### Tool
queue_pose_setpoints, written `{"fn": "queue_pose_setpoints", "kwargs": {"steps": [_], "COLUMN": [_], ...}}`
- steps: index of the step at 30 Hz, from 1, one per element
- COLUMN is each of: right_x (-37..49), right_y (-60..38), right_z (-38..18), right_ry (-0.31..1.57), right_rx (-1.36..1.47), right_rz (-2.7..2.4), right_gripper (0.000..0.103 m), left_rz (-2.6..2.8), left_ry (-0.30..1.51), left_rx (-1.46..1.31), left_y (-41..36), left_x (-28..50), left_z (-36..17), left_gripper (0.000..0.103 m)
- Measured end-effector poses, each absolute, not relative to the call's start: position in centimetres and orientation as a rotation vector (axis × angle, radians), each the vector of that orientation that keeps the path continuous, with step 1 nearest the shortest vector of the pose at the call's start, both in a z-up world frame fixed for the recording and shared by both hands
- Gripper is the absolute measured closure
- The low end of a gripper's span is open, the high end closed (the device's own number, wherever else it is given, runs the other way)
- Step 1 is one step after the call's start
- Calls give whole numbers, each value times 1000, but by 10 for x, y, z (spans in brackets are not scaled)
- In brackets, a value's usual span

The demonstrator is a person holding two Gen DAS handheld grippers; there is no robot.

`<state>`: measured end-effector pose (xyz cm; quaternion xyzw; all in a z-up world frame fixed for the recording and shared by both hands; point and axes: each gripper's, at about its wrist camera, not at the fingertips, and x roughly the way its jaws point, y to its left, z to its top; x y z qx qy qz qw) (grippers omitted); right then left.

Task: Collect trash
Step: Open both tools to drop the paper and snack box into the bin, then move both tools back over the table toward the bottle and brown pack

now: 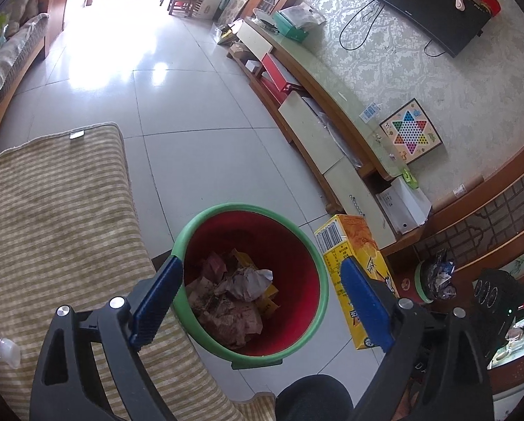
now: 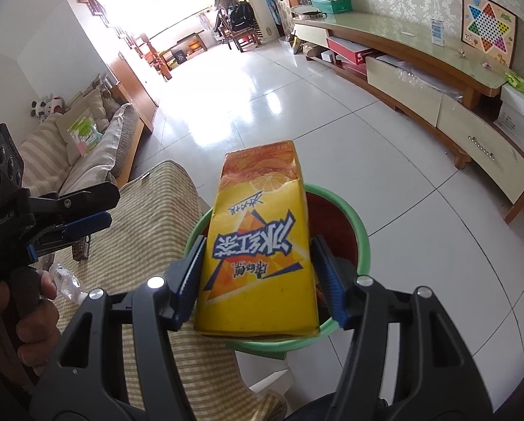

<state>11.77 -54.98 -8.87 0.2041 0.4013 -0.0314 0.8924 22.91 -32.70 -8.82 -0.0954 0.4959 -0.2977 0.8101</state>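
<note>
A red trash bin with a green rim (image 1: pixel 323 282) stands on the floor beside a striped cushion; it holds crumpled paper and wrappers (image 1: pixel 234 291). My left gripper (image 1: pixel 262 294) is open and empty above the bin. My right gripper (image 2: pixel 258 273) is shut on a yellow drink carton (image 2: pixel 258 245) and holds it over the bin's rim (image 2: pixel 363 242). The carton also shows in the left wrist view (image 1: pixel 358 273), to the right of the bin. The left gripper shows at the left of the right wrist view (image 2: pixel 97 210).
A striped cushion (image 1: pixel 58 217) lies left of the bin, with a clear plastic bottle (image 2: pixel 67 280) on it. A long TV cabinet (image 2: pixel 420 70) runs along the right wall. A sofa (image 2: pixel 86 147) stands at the far left. Tiled floor (image 1: pixel 199 112) stretches ahead.
</note>
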Motion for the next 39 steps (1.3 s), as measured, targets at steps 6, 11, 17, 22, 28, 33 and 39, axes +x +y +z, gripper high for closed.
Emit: {"fn": "queue_pose_setpoints", "kwargs": {"steps": [6,11,17,22,28,33,39], "right_x": [122,126,126,127,129,133,138], "right_y": [-542,-536,-526,-509,-479,-450,-409], "right_z": [-77,-72,-66,-58,-49,-40,-31], "right_ry": [779,778,779,774,772,769,773], "right_rx": [384,379,366,341,308,277,229], "right_rz": [-84,-84,-92,-79,-36,7,66], "right_gripper": [8,5,5,5,5,5,5], "left_rz": [-617,-606,-569,-556,-501,-417,-250], "left_ry": [1038,1034,982,951,927,912,911], "left_rx": [-210,-229,-175,-180,-221,-271,-337], "left_y": [-309,-296,-285,-263,-220,-172,-112], "left_x": [226,223,211,201,189,175,163], "left_z": [-79,-75,-61,-48,-40,-38,-50], "left_gripper": [16,16,8,8,8,8,8]}}
